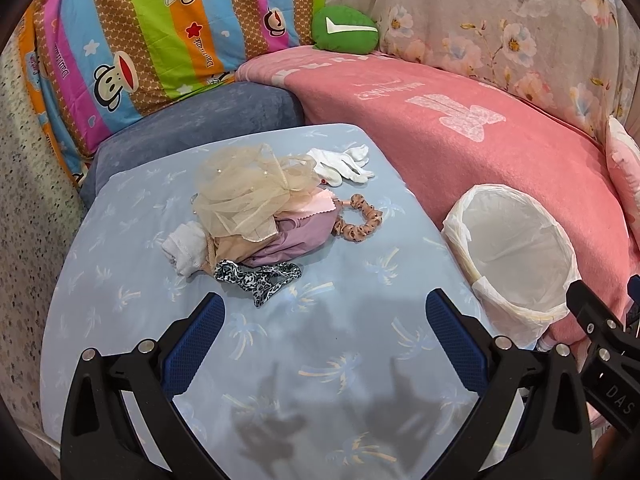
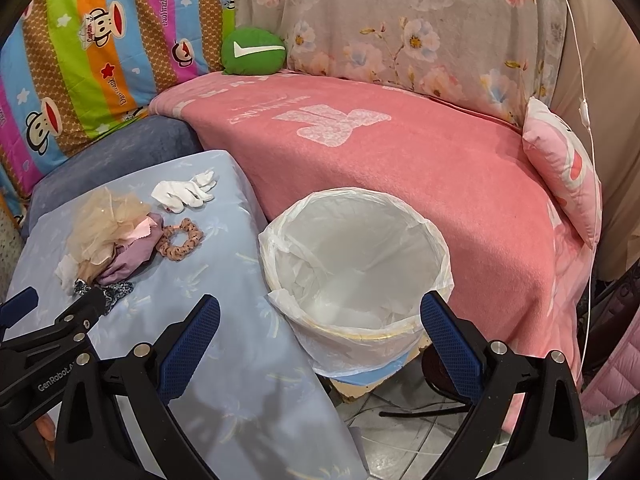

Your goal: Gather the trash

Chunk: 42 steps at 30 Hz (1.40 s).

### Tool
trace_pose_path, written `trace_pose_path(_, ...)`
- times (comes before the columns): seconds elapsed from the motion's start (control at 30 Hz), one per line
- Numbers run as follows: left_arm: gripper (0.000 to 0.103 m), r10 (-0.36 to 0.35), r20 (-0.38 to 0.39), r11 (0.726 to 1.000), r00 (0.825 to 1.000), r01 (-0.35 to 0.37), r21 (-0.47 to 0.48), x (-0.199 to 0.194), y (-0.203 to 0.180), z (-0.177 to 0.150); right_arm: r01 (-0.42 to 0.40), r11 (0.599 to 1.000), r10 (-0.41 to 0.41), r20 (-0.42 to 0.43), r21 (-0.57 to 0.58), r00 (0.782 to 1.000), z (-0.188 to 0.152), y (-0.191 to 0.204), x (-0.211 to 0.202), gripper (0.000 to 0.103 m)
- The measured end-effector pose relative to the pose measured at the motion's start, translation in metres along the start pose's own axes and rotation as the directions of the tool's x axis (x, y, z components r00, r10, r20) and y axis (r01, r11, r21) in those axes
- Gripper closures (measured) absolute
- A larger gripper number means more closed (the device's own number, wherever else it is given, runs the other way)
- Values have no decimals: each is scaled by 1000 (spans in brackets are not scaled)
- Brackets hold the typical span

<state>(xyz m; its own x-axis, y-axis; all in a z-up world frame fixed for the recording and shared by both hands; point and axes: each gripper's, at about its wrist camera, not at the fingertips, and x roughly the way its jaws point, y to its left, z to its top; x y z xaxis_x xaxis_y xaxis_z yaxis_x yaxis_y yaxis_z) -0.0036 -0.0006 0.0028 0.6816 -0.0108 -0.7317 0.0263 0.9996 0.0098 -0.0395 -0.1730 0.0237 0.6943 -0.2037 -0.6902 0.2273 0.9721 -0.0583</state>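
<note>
Both tools hang level with fingers spread wide and empty, the left tool (image 1: 325,334) over the blue surface (image 1: 340,360) short of the fabric scrap pile (image 1: 256,216), the right tool (image 2: 320,334) before the lined bin (image 2: 356,264).

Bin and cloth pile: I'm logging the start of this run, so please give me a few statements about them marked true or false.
1. The bin is lined with a white plastic bag. True.
2. The bin already holds the leopard scrunchie. False: the scrunchie lies on the blue cloth beside the pile.
3. The left tool is open and holds nothing. True.
4. The right tool is shut on the white glove. False: it is open, and the glove lies on the blue cloth.
5. The beige mesh fabric sits on top of the pile. True.
</note>
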Motion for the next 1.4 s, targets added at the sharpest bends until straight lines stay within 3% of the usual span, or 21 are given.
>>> trace_pose_path(1.4, 7, -13, 19, 1000, 1000, 13, 10, -8, -6, 5, 9, 1000, -10, 11, 11, 1000, 4, -6, -5, 6)
